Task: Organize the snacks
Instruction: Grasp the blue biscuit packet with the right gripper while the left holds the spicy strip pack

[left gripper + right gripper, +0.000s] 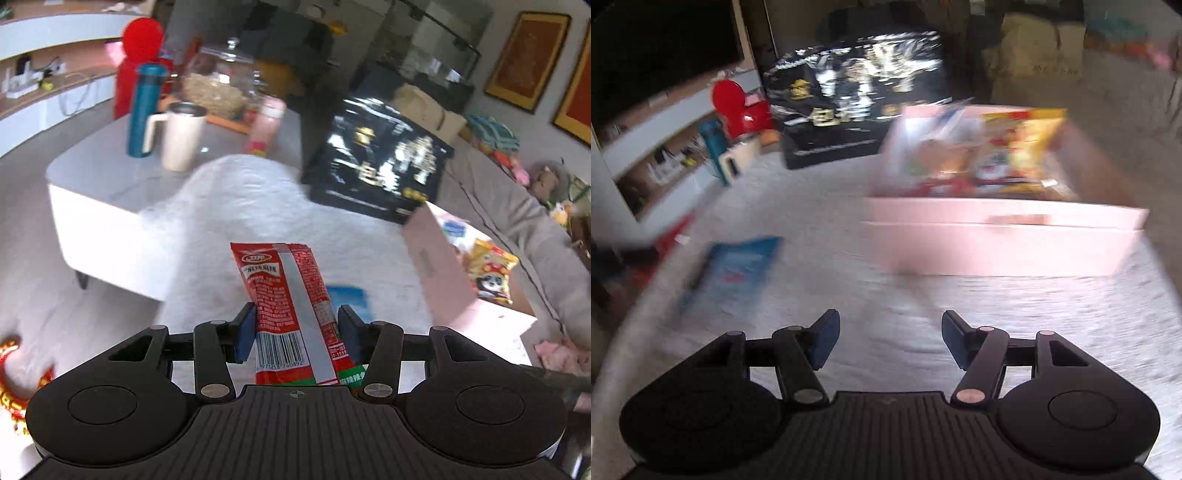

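1 red snack packet point(291, 310) between left tongs point(297, 325)

Each gripper point(297, 325) point(890, 338): black ribbed body, silver screws, blue finger pads point(246, 334)

Barcode digits "971258 740892" on the red snack packet point(291, 314)

Our left gripper point(297, 325) is closed, its blue pads point(246, 334) pressing on both sides of a red packet point(291, 314) that stands upright between them, clear of the surface below. Our right gripper point(890, 338) holds nothing: its jaws stand wide apart, blue pads point(823, 341) facing each other, pointing forward and a little downward.
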The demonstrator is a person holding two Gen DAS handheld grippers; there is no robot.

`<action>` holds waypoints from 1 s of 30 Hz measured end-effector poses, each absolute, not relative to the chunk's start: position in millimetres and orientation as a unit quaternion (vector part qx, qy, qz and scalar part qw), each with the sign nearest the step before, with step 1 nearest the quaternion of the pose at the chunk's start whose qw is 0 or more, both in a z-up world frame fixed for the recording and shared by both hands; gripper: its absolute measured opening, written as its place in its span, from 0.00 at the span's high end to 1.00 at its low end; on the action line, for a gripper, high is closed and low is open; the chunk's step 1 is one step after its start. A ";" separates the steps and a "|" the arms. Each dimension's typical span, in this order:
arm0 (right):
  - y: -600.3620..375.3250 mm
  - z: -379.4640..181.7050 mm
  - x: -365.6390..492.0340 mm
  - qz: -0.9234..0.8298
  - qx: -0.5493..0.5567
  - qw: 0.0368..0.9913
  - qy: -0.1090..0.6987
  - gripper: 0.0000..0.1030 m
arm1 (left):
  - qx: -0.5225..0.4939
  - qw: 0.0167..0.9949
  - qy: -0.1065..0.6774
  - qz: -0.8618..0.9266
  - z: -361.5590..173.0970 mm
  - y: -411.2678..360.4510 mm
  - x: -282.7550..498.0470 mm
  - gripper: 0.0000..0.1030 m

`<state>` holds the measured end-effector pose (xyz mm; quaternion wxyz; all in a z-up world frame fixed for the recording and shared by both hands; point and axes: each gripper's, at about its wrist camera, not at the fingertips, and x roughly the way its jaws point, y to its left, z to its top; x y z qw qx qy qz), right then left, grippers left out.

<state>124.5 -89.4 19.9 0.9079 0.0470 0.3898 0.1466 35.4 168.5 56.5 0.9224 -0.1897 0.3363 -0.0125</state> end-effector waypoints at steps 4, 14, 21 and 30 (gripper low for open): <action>-44.3 24.0 144.8 0.199 0.092 0.873 0.436 0.40 | -0.201 0.923 0.328 0.015 45.0 198.5 23.2 0.49; 68.5 17.1 165.4 0.171 0.025 0.876 0.451 0.28 | -0.229 0.913 0.339 0.008 22.4 228.2 12.2 0.49; 72.9 20.2 156.5 0.209 0.040 0.865 0.455 0.28 | -0.227 0.913 0.340 0.007 22.7 225.4 8.1 0.48; 96.1 18.1 146.9 0.217 -0.017 0.863 0.455 0.25 | -0.239 0.910 0.335 0.051 19.5 243.7 -3.9 0.48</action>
